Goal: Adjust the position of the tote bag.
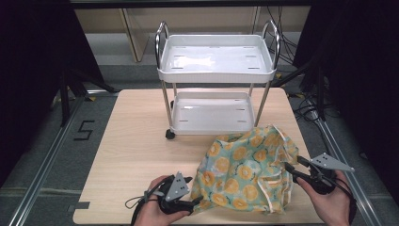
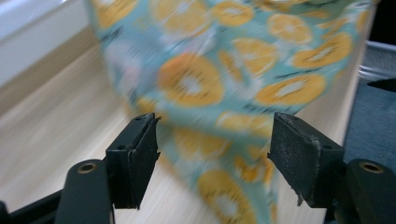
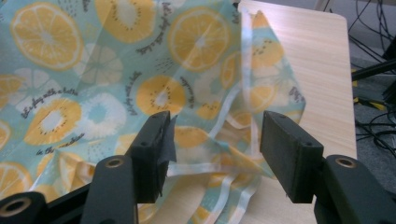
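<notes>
Lemon-print cloth [image 1: 247,172] crumpled on the near right of the wooden table [image 1: 136,141], just before a white trolley [image 1: 216,61]. Left gripper [image 2: 212,149] at its near-left edge, right gripper [image 3: 215,144] at its right edge — both with jaws apart, fabric between, unpinched.

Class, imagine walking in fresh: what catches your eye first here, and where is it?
The crumpled lemon-print cloth on the wooden table's near right part stands out first. Behind it stands a white two-tier cart. The left gripper and right gripper, both open, flank the cloth.
</notes>
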`<control>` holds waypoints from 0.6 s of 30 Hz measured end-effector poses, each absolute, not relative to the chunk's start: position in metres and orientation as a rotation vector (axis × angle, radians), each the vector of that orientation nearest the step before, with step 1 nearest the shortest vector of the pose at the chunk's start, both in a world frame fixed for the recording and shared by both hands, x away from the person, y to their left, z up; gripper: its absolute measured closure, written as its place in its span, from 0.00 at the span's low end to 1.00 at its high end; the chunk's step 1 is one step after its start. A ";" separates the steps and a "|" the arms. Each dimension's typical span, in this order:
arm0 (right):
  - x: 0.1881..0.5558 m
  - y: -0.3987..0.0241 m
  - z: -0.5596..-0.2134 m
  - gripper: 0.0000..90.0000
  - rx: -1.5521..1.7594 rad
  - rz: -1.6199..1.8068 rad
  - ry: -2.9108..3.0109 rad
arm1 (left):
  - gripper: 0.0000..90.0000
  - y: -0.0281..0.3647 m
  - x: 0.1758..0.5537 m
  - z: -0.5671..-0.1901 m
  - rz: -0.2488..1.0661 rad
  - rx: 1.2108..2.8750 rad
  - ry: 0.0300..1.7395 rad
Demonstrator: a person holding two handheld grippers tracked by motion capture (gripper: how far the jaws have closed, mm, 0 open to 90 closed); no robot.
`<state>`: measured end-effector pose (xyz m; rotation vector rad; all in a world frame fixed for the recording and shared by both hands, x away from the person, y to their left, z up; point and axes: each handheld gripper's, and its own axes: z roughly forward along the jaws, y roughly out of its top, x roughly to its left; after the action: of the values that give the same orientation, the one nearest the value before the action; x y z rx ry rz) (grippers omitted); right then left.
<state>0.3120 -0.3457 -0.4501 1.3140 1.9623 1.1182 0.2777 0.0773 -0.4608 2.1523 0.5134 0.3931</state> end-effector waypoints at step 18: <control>0.312 -0.350 -0.446 0.47 1.365 1.125 1.899 | 0.33 -0.021 0.280 -0.467 0.330 2.344 0.133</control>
<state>0.3116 -0.3495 -0.4455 1.3649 1.8991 1.1255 0.2796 -0.0208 -0.4669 2.3436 0.1330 0.3298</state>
